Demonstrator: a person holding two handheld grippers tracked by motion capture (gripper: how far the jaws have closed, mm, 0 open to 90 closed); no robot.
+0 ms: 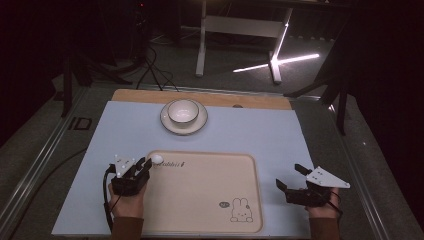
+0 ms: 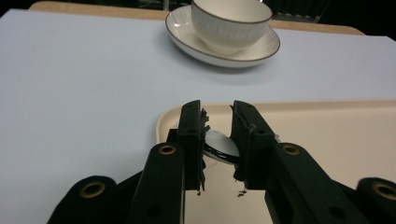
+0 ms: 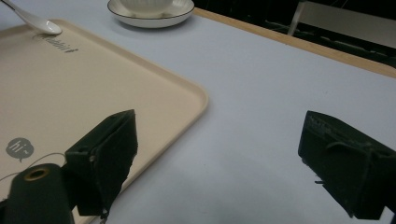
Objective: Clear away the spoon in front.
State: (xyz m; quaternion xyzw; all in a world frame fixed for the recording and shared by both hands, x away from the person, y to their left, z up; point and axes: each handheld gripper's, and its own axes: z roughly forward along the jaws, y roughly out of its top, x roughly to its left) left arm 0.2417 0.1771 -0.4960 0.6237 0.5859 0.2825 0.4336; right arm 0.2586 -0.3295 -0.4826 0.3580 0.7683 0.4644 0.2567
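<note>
high view: the left gripper (image 1: 145,164) sits at the near-left corner of the beige tray (image 1: 200,220), its jaws closed on the handle of a white spoon (image 1: 157,159). the spoon's bowl pokes out just past the jaw tips, over the tray's far-left corner, so its long axis runs away from the hand toward the cup (image 1: 183,110). that cup stands in a saucer (image 1: 168,123) well beyond the tray's far edge, a little right of the spoon's line. the right gripper (image 1: 290,176) rests off the tray's right edge, jaws spread wide with nothing between them; the left hand is plainly the nearer one to both spoon and cup.

left gripper view: the two black jaws stand close together, pinching the white spoon (image 2: 220,148) just above the tray's rounded corner (image 2: 163,122). the cup (image 2: 231,21) lies straight ahead and slightly right, and the saucer (image 2: 187,39) holds nothing but it. the inside of the cup is out of sight from here.

right gripper view: the spoon's bowl (image 3: 43,24) hovers at the tray's far corner (image 3: 28,31), the tray (image 3: 102,79) itself bare apart from its print. the saucer (image 3: 150,19) sits beyond the tray. the right jaws gape over blue mat (image 3: 261,93).
</note>
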